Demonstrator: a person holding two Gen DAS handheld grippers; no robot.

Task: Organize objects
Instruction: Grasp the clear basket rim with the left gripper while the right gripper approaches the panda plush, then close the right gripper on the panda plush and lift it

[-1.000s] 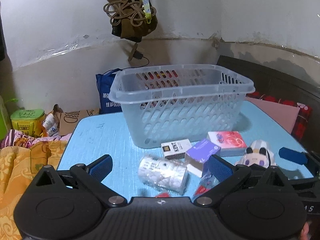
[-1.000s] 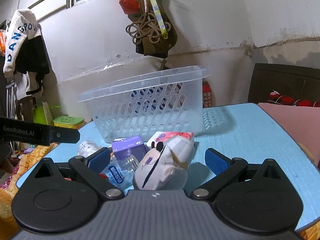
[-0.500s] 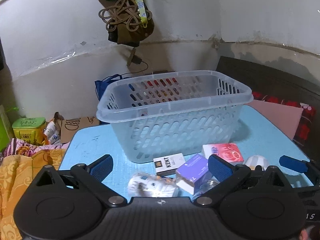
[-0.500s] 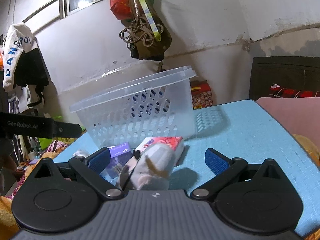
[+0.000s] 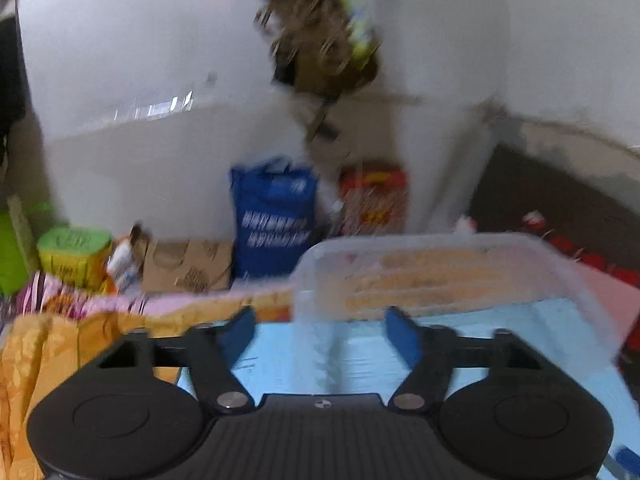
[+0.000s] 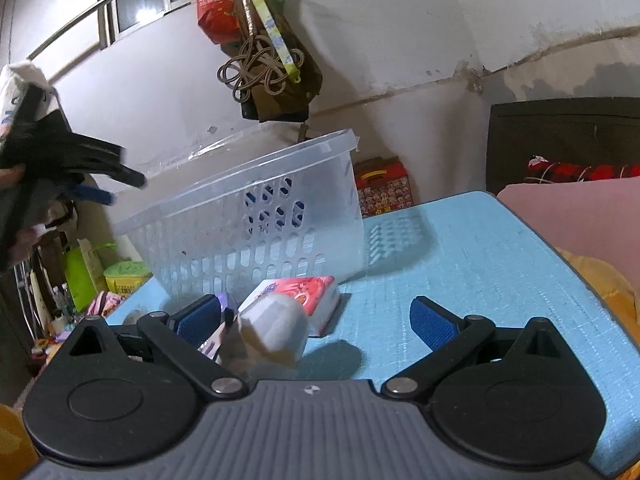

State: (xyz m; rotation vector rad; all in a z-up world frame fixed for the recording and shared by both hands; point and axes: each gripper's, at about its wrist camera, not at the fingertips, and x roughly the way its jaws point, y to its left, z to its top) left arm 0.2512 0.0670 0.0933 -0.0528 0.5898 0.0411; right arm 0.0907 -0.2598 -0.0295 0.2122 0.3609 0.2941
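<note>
Seen from the left wrist, the picture is blurred: the left gripper (image 5: 322, 334) hangs with its jaws released and nothing between them, over the blue bench (image 5: 288, 360), and the clear basket (image 5: 440, 276) lies just ahead of it and to its right. Seen from the right wrist, the right gripper (image 6: 316, 316) also has its jaws spread wide, and a white figurine (image 6: 270, 330) sits loose between them near the left one, in front of the basket (image 6: 256, 216). A red-and-white tissue pack (image 6: 304, 294) lies between figurine and basket, while the left gripper (image 6: 104, 182) hovers raised to the left of the basket.
</note>
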